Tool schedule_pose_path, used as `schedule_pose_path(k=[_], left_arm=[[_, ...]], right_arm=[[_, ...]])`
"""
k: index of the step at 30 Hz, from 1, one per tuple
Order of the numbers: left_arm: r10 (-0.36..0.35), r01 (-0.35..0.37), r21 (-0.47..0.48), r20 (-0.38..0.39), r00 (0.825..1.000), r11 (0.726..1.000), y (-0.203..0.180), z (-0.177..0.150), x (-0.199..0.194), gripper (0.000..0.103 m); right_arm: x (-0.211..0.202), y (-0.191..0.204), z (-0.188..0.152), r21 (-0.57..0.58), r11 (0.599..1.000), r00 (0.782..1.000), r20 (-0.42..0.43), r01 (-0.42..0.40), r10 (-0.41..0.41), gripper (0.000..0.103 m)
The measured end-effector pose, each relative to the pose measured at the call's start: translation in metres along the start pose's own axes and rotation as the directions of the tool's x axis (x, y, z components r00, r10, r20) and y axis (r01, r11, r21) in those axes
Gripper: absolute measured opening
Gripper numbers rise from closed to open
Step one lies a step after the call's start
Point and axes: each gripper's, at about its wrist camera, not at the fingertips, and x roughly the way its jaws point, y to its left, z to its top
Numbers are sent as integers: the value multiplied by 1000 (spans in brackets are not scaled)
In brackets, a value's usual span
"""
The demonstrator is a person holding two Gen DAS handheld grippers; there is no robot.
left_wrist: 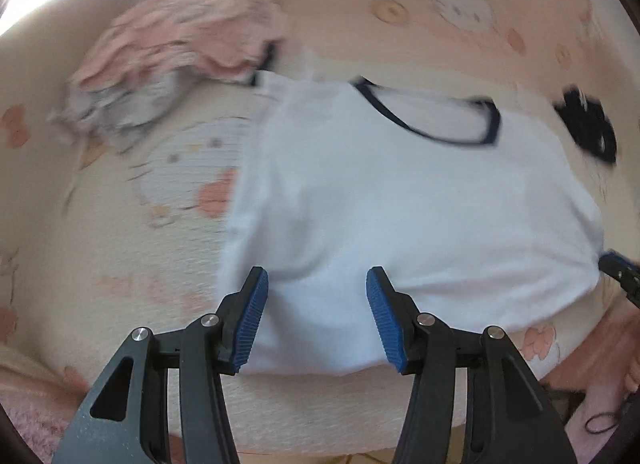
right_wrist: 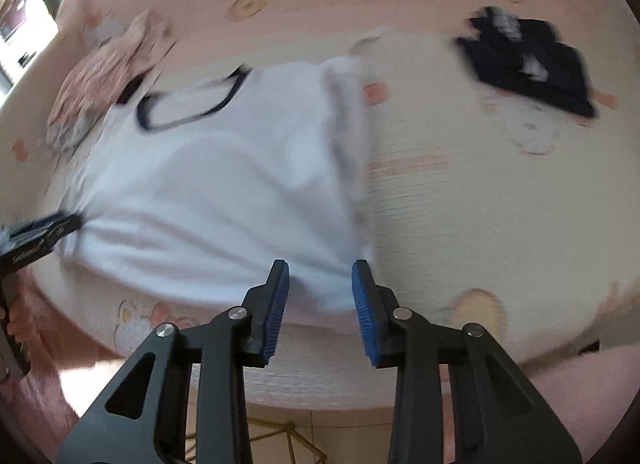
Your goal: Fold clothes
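Nearest you, your left gripper (left_wrist: 316, 316) hangs with its blue pads spread wide, nothing pressed between them. The near hem of the white T-shirt (left_wrist: 400, 199) lies under and between the jaws, toward its left corner.

Your right gripper (right_wrist: 320, 314) stands narrower but also parted. The shirt's right hem corner sits in its gap; blur hides whether the pads touch cloth.

The shirt lies flat on the pink patterned bedspread (right_wrist: 500, 199), its long axis running straight away from you, with the dark-trimmed collar (left_wrist: 432, 115) at the far end. Each gripper is nearest its own hem corner, so the coming fold likely carries hem toward collar.

Farther off, a pink and grey garment pile (left_wrist: 172, 59) lies far left and a dark folded garment (right_wrist: 532, 67) far right.
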Motion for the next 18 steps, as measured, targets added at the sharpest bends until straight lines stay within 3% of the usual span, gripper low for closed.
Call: schedule_pose_path(k=[2,4,5,8,11,13,17,18], left_arm=[[-158,161,-167,34,987,973,25,-10,-15,54],[-157,161,-208,34,987,965,35,-23,-20,54],[-119,120,-183,15,993,976,32,-29,-19,54],[12,-19,-119,-60,998,993,30,-39,-5,54],[111,-122,-150,-81,991,981,43,-41,-5,54],[112,-122,-204,-63,992,971,56,-41,-12,54],[-34,30,-229,-13,999,973,56,-37,-16,54],[-26,21,-208,-24,999,978,51,-37,-13,54]], right_arm=[[-5,-13,2,114,985,992,15,-128,127,40],[-2,-24,-1,227,934,960,27,-276,277,41],[1,-25,-3,235,934,961,14,-270,275,41],[12,-18,-9,155,984,992,-71,-92,104,41],[18,-24,-14,120,992,992,-123,33,-19,43],[12,-35,-14,121,983,985,-121,140,-126,43],[0,-48,-7,227,974,999,-51,18,-7,45],[5,-41,-4,218,976,999,-46,3,7,45]])
